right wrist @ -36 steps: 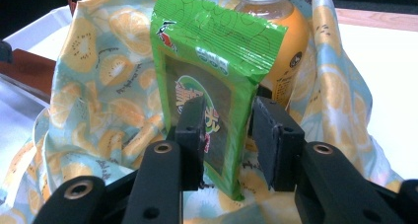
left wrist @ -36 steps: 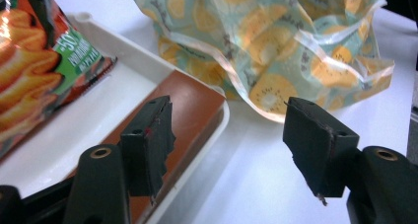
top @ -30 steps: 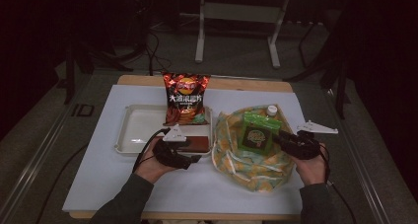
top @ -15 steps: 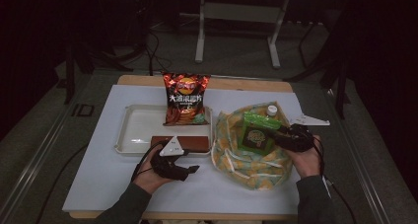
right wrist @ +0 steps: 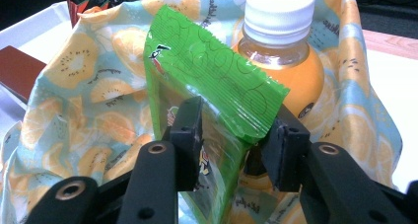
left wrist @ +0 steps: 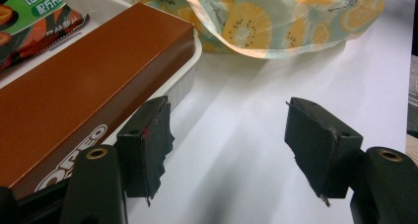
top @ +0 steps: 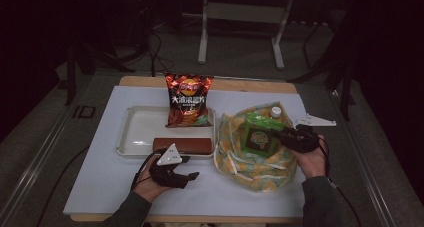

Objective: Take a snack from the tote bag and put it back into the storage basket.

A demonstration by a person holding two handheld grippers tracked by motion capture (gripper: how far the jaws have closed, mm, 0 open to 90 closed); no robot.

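My right gripper (top: 278, 135) (right wrist: 239, 118) reaches into a fruit-print bag (top: 250, 164) (right wrist: 88, 86). Its jaws have just been closing and now pinch a green snack packet (top: 259, 136) (right wrist: 207, 71) that stands upright in front of an orange drink bottle (top: 275, 111) (right wrist: 291, 76). My left gripper (top: 187, 168) (left wrist: 224, 110) hangs open over the white table with nothing between its fingers. It sits just in front of a brown Oreo box (top: 182, 145) (left wrist: 74, 95) that lies on the front rim of a white tray (top: 137, 132) (left wrist: 190, 71).
A red chip bag (top: 188, 99) (left wrist: 29, 17) leans at the back of the tray. The bag's open edge (left wrist: 276, 17) lies close to the right of the left gripper. Dark floor and stand legs lie beyond the table.
My left gripper has drawn back from the brown box toward the table's front edge. The right gripper has stayed at the bag and its jaws have closed on the green packet.
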